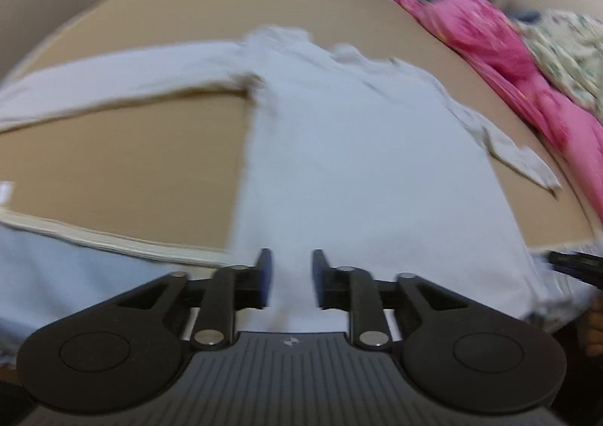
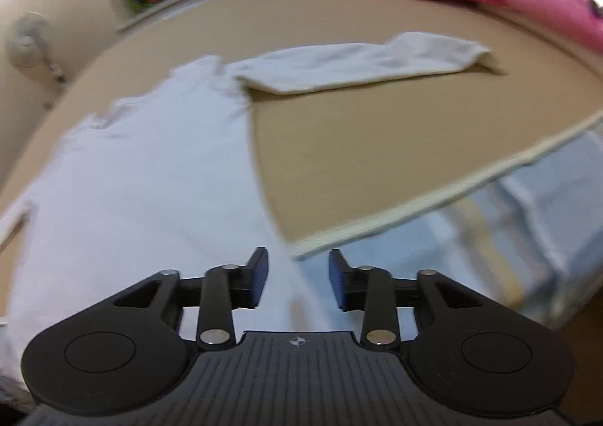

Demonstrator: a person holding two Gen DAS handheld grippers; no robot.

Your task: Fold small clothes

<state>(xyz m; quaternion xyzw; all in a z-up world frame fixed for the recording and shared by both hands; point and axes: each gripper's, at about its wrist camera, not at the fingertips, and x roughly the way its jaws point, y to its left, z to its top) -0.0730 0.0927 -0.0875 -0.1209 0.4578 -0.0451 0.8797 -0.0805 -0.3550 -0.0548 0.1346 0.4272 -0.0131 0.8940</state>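
I see a tan board (image 1: 113,162) over a pale blue sheet (image 2: 527,222). On it lies a white long-sleeved shirt (image 1: 339,162), spread flat; pink cloth (image 1: 490,45) is heaped far right.

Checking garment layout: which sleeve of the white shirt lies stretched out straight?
The left sleeve of the white shirt extends straight out; the right sleeve lies crumpled close beside the body.

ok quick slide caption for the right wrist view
Open right gripper hovering at the hem of a white long-sleeved shirt spread flat on a brown board.
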